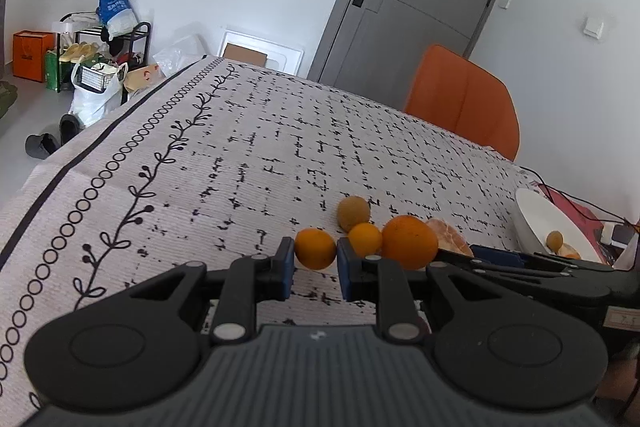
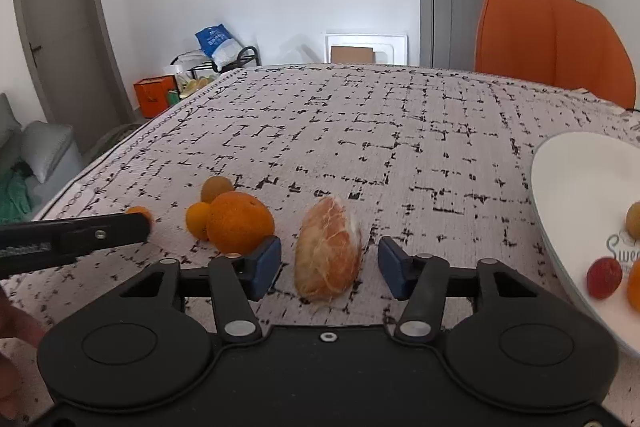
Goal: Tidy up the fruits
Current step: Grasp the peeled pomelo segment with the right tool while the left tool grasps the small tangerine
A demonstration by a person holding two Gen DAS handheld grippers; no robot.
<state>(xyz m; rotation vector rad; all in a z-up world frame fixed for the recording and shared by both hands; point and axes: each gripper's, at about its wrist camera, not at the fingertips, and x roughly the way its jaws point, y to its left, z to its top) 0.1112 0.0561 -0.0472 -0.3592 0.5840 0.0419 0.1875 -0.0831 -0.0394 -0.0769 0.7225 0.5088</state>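
My left gripper (image 1: pixel 314 263) is shut on a small orange fruit (image 1: pixel 315 249), just above the patterned tablecloth (image 1: pixel 248 155). Beside it lie another small orange fruit (image 1: pixel 364 238), a large orange (image 1: pixel 410 243) and a brownish round fruit (image 1: pixel 353 213). In the right wrist view a peeled citrus piece (image 2: pixel 328 251) lies between the blue pads of my right gripper (image 2: pixel 330 263), with a gap on each side. The jaws stand open around it. A white bowl (image 2: pixel 580 187) at the right holds a red fruit (image 2: pixel 604 277) and a brownish one (image 2: pixel 634 219).
An orange chair (image 2: pixel 556 43) stands behind the table's far right side. The table's left edge (image 1: pixel 60 155) drops to a floor with bags and a shoe rack (image 1: pixel 100 59). Cables and a red item (image 1: pixel 576 211) lie behind the bowl.
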